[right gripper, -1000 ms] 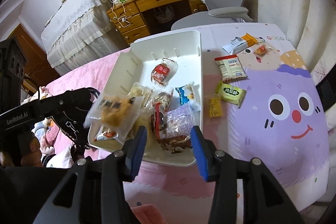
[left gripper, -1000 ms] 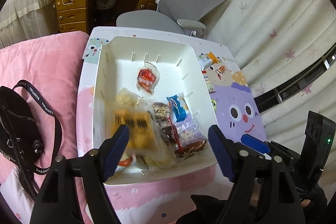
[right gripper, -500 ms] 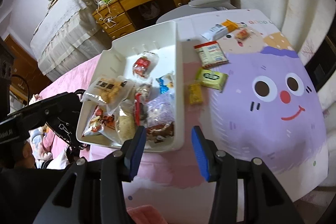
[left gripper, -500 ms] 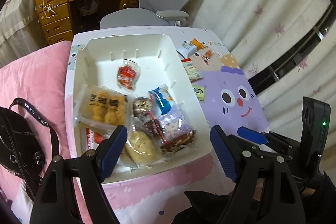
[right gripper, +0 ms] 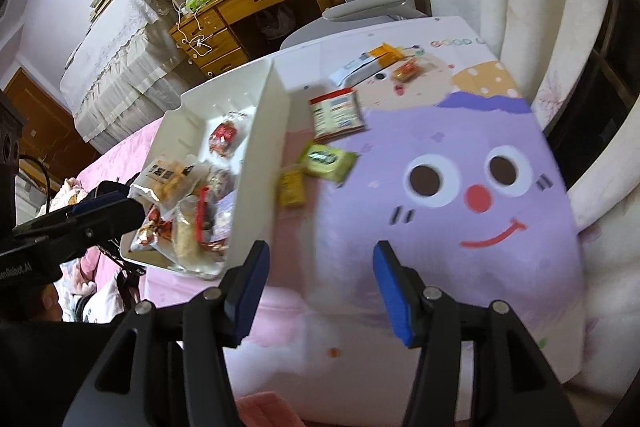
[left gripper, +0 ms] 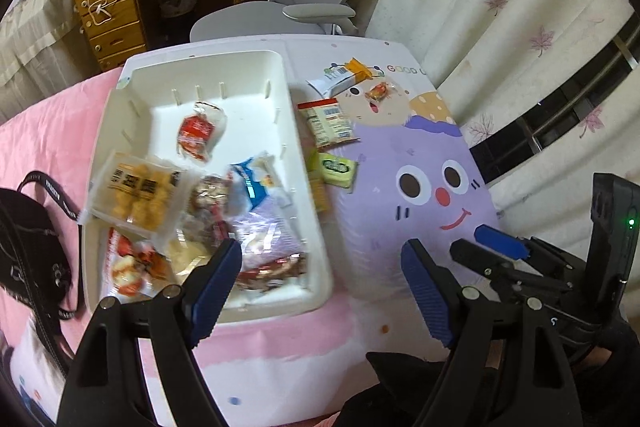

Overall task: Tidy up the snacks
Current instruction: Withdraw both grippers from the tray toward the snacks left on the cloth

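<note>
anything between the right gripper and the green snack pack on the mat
Nothing visible: only bare mat lies between the right gripper, its jaws just opened wider and empty, and the green snack pack.

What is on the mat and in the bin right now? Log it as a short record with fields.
bin: white bin on the mat's left, holding several snack packs
in bin: nugget pack, red pack
loose on mat: green pack, yellow pack, white-red pack
left gripper: jaws open, empty
right gripper: jaws just opening, nothing between them
</note>
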Motion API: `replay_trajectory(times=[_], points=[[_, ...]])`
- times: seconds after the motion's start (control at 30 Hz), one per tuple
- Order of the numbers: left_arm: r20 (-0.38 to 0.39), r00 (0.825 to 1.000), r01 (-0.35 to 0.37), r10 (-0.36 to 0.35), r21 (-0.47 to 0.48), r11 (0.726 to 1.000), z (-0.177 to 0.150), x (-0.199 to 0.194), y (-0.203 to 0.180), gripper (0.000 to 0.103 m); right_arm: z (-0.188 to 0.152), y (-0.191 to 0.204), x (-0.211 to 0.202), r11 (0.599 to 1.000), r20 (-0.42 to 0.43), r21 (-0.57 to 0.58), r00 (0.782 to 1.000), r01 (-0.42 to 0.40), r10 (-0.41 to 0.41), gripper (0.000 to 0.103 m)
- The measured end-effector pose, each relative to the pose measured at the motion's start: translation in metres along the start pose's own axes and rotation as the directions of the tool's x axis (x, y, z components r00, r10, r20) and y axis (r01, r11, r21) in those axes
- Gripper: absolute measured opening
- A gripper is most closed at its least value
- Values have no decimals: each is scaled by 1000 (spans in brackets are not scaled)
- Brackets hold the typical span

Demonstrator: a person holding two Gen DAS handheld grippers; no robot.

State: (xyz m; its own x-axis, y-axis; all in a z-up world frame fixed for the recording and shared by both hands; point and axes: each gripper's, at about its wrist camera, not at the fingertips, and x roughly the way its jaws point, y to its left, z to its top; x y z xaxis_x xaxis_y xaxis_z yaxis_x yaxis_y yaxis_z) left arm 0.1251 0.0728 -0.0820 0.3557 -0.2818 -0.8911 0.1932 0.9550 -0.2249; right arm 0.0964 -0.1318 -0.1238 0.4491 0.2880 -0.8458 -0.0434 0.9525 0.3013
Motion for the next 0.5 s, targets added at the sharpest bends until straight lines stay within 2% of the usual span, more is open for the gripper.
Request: replay_trajectory(times=[0.23,0.5], points=[[-5,999,-43,43,-74,996,6,20,-59,81,19,-54,-16,998,-18,-64,1000,-23,22,59],[-7,996,-91,91,-186,978,18,49,-96,81,31,-114,-29,989,-28,-146,1000,-19,15,59]])
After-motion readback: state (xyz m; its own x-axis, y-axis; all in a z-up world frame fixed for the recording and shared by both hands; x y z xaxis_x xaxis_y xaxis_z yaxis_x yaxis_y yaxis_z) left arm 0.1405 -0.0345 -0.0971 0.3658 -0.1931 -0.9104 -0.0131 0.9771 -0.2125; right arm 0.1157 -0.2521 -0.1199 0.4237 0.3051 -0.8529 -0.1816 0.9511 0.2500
